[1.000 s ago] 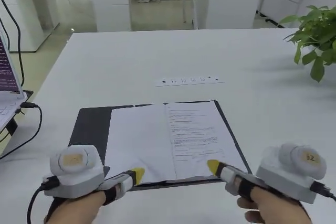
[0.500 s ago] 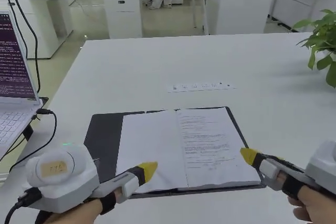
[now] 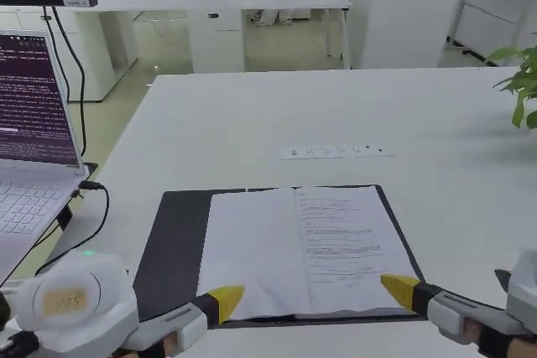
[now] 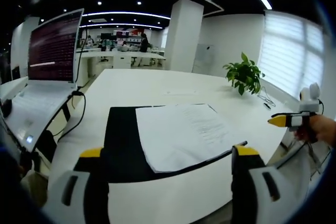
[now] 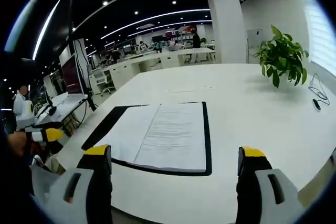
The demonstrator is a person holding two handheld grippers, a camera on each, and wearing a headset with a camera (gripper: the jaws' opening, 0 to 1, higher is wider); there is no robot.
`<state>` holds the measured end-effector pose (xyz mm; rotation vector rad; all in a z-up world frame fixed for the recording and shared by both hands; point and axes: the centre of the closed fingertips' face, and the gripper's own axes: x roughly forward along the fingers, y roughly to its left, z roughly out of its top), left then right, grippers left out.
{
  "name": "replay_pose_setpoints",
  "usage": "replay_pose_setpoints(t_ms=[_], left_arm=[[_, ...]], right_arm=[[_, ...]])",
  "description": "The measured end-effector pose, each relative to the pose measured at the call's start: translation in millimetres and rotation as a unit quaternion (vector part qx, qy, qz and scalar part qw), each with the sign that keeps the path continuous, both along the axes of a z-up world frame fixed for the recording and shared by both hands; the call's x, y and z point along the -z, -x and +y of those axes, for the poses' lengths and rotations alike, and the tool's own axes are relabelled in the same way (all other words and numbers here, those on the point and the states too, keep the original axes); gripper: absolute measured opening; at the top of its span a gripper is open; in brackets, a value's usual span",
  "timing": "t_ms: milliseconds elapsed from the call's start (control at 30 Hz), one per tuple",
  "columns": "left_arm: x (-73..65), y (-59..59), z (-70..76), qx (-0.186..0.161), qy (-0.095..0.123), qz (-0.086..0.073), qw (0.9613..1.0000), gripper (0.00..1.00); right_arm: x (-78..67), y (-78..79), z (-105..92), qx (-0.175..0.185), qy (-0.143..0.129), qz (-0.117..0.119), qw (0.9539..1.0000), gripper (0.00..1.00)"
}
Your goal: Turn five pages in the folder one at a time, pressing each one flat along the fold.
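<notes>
The printed lines on the right-hand white page (image 3: 346,245) of the open black folder (image 3: 172,245) are too small to read. The head view's bottom edge cuts off the white-and-grey, yellow-tipped left gripper (image 3: 225,298) and right gripper (image 3: 398,287), whose tips cover the pages' near corners. The open silver laptop (image 3: 33,123) is cropped at the left, its purple screen's text illegible. The green potted plant (image 3: 524,94) is cropped at the right. The small white strip (image 3: 334,152) beyond the folder is too small to identify.
</notes>
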<state>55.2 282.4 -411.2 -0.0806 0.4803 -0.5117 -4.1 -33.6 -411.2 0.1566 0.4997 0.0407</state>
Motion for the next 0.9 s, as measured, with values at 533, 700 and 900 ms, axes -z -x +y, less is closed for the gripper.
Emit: replay_pose_setpoints(t_ms=[533, 700, 900], left_arm=[[-8.9, 9.4, 18.3, -0.013, -0.021, -0.010, 0.9996, 0.99], [-3.7, 10.1, 14.1, -0.006, -0.031, -0.005, 0.9995, 0.99], [-2.2, 14.7, 7.9, 0.003, -0.039, -0.012, 0.9992, 0.99]], right_arm=[[-5.0, 8.9, -15.0, -0.013, 0.017, 0.003, 0.9998, 1.00], [-2.2, 10.0, -12.8, -0.016, 0.012, 0.003, 0.9998, 1.00], [0.7, 13.9, -7.7, -0.029, 0.015, 0.000, 0.9995, 1.00]])
